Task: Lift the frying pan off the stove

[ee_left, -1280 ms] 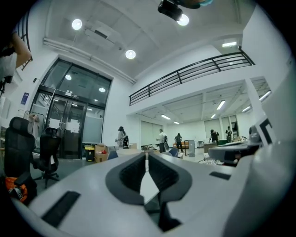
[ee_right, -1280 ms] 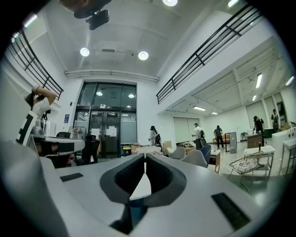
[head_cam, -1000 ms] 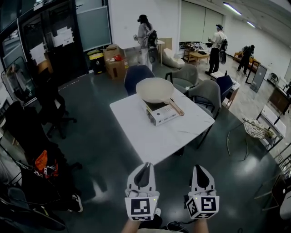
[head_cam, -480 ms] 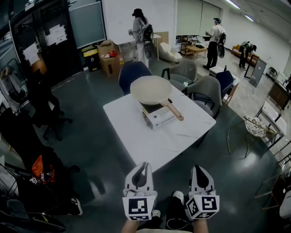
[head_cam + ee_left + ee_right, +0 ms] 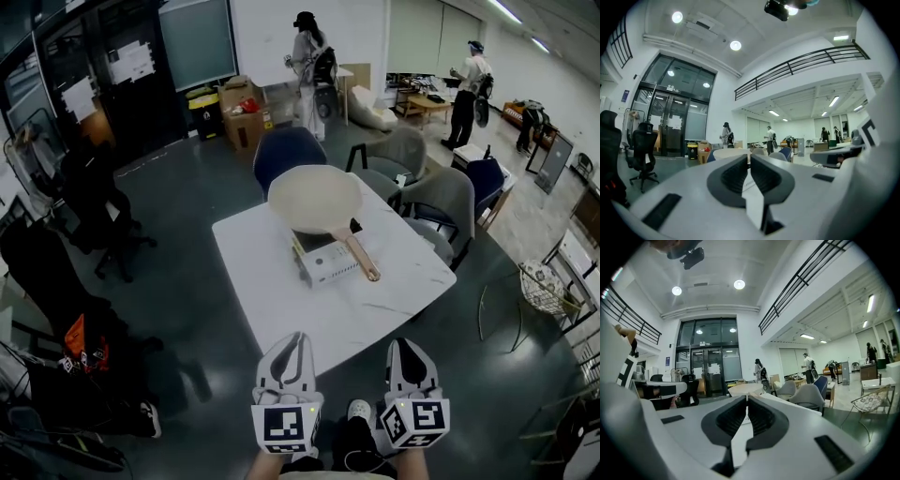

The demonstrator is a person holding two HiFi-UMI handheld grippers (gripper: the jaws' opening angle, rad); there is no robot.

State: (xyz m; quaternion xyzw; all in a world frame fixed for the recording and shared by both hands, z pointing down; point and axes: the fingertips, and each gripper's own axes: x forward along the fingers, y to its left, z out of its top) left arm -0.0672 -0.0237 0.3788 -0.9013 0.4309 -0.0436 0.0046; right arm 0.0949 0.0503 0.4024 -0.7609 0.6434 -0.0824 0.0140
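A cream frying pan (image 5: 314,199) with a wooden handle (image 5: 359,256) sits on a small white portable stove (image 5: 328,262), on a white table (image 5: 267,281) ahead of me. My left gripper (image 5: 297,343) and right gripper (image 5: 405,350) are held low side by side, well short of the table's near edge, both shut and empty. In the left gripper view the pan's rim (image 5: 731,151) shows above the closed jaws of the left gripper (image 5: 749,159). The right gripper view shows the pan (image 5: 745,389) beyond the right gripper (image 5: 746,400).
A blue chair (image 5: 289,148) and grey chairs (image 5: 444,202) stand round the table's far side. Black office chairs and bags (image 5: 84,347) crowd the left. A wire basket (image 5: 542,285) is at the right. People (image 5: 311,56) stand far off at the back.
I have come nearer the table: it and the pan now sit lower and larger in the head view. Both grippers stay shut and level.
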